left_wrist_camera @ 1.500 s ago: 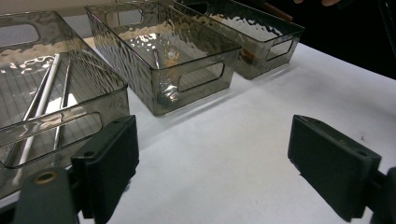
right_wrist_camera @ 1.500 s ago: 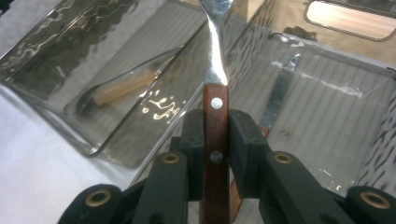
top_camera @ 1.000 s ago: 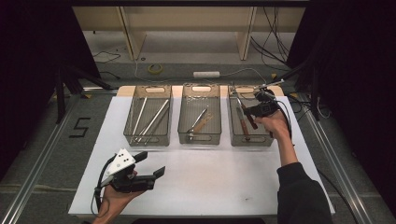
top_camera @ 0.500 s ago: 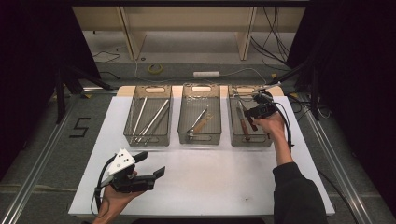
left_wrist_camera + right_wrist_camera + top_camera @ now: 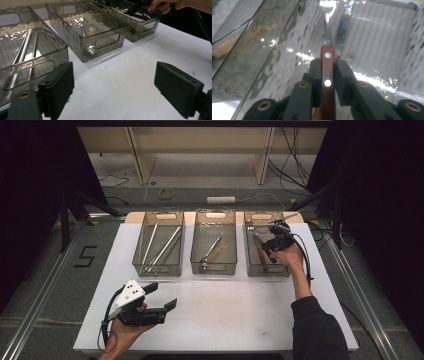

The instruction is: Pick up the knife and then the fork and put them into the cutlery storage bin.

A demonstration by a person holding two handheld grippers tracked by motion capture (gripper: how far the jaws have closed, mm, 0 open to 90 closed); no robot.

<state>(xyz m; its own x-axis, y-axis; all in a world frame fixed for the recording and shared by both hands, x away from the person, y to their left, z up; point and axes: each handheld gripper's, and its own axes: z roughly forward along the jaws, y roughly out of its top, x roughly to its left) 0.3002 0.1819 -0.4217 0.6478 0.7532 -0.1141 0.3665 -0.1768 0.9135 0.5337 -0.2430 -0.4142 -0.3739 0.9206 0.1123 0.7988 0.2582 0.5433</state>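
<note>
Barely anything has moved since a second ago: right claw (image 5: 270, 245) sits over the same right-hand bin, maybe a touch nearer the person; left claw (image 5: 162, 296) unchanged.

Right claw: clamped on the wooden-handled fork (image 5: 327, 72). In the right gripper view both black pads press the flat sides of the brown handle with its two silver rivets; the steel neck and tines run straight ahead, away from the camera. Fork is inside the right-hand smoky clear plastic bin (image 5: 252, 270), held above its ribbed floor; whether the tines touch the floor cannot be told. In the high view the fork (image 5: 261, 254) lies roughly along the bin's length, with the person's right hand (image 5: 289, 259) over the bin's right rim. Left gripper view catches the same hand (image 5: 165, 4) and bin (image 5: 140, 35) far off at top right.

Left claw (image 5: 113, 87): jaws wide apart, nothing between them, held just above the bare white worktop (image 5: 240, 310) at its near left, aimed toward the bins.

Outward: middle smoky bin (image 5: 197, 262) holds a metal utensil and a pale wooden one; left smoky bin (image 5: 137, 265) holds long thin metal rods (image 5: 164, 247). Three bins stand in a row at the worktop's far side, just beside one another. Grey floor beyond, with a white power strip (image 5: 221, 199) and cables.
</note>
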